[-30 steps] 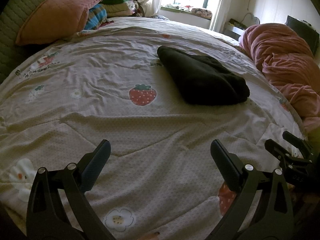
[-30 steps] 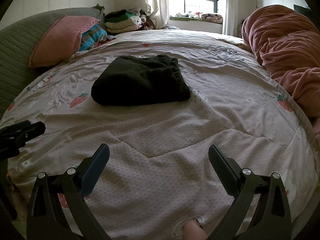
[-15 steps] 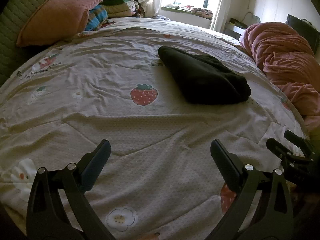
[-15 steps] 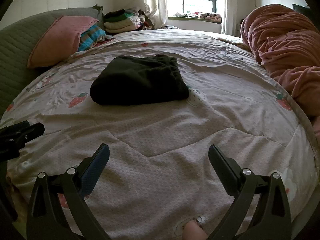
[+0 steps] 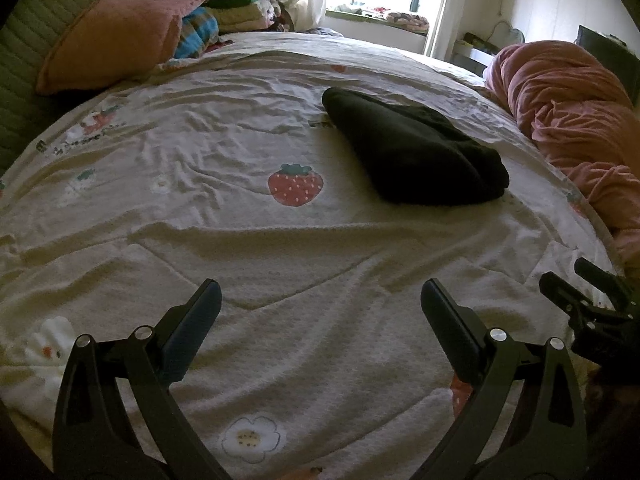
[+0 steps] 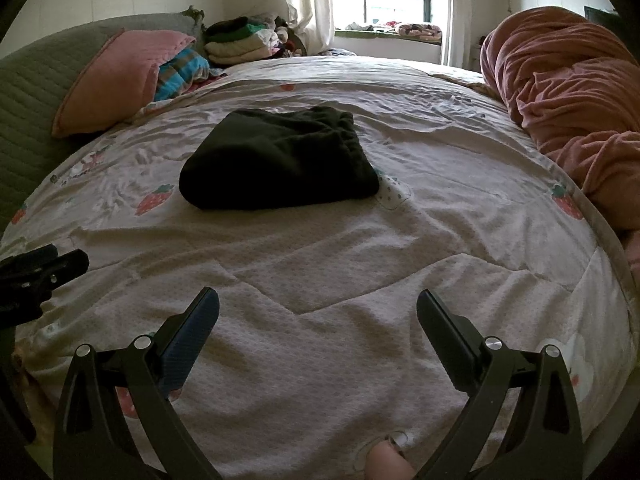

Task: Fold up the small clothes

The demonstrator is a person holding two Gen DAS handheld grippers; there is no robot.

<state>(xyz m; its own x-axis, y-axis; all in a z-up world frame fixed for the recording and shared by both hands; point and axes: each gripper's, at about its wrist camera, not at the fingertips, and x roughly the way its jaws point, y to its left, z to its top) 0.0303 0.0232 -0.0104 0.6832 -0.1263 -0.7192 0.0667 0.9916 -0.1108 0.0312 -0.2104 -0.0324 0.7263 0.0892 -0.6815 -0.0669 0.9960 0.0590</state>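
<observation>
I am holding both tools low over the near end of the bed, and I am counting one folded dark, nearly black garment (image 5: 416, 152) lying on the pale quilted bedspread printed with strawberries and flowers (image 5: 240, 248). It is resting mid-bed, well ahead of both tools and touching neither. My left gripper (image 5: 320, 300) is hanging with its two fingers spread wide, nothing between them. My right gripper (image 6: 318, 304) is sitting the same way, two fingers wide apart and holding nothing. In the left wrist view I am seeing the right tool poking in at the right edge; in the right wrist view the left gripper is showing at the left edge. Against the grey-green quilted headboard (image 6: 28, 88) one pink pillow (image 6: 120, 76) is leaning, one striped blue cloth just beside it. One stack of folded clothes (image 6: 240, 40) is sitting beyond that, and one bunched rust-pink blanket (image 6: 568, 92) is filling the right side.
</observation>
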